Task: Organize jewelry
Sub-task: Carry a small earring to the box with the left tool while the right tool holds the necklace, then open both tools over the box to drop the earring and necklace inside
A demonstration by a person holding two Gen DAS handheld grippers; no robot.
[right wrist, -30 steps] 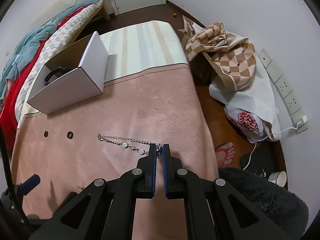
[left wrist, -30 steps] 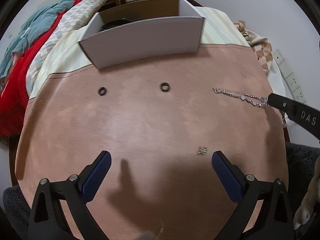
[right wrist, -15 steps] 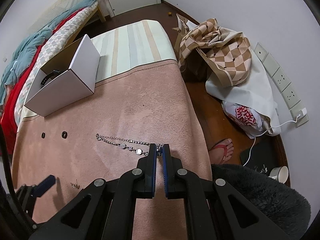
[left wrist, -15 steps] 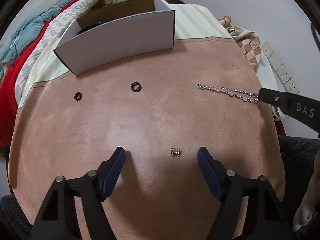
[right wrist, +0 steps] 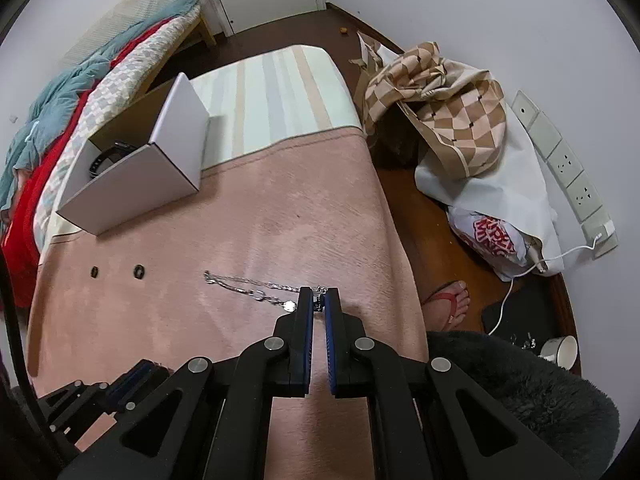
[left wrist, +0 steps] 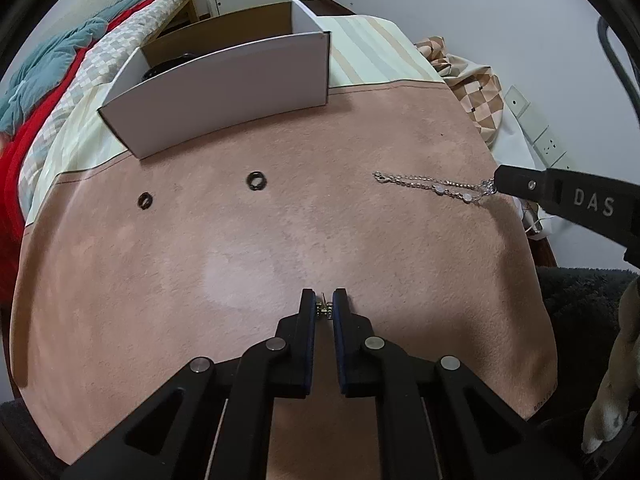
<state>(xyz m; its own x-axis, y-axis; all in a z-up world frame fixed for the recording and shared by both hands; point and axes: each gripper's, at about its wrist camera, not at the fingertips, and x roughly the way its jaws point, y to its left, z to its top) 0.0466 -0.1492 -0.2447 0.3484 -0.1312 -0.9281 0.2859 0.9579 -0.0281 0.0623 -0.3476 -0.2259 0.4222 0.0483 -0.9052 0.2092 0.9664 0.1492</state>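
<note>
1. A small gold earring [left wrist: 324, 309] lies on the pink cloth [left wrist: 240, 264] at the near middle, pinched between the blue-padded fingers of the left gripper [left wrist: 323, 304], whose jaws have closed on it.
2. A silver chain bracelet [left wrist: 432, 186] stretches across the cloth at the far right; its right end sits between the tips of the right gripper [right wrist: 319, 300], whose jaws are clamped together on it.
3. Two dark rings lie apart on the cloth farther off to the left: one ring [left wrist: 256, 180] nearer the middle, the other ring [left wrist: 144, 200] further left.
4. Beyond the rings stands an open white box [left wrist: 224, 96] at the cloth's far edge, with a dark band [right wrist: 106, 156] inside it.
5. On the floor to the right are a checked bag [right wrist: 452, 120] and a white cup [right wrist: 560, 352].
</note>
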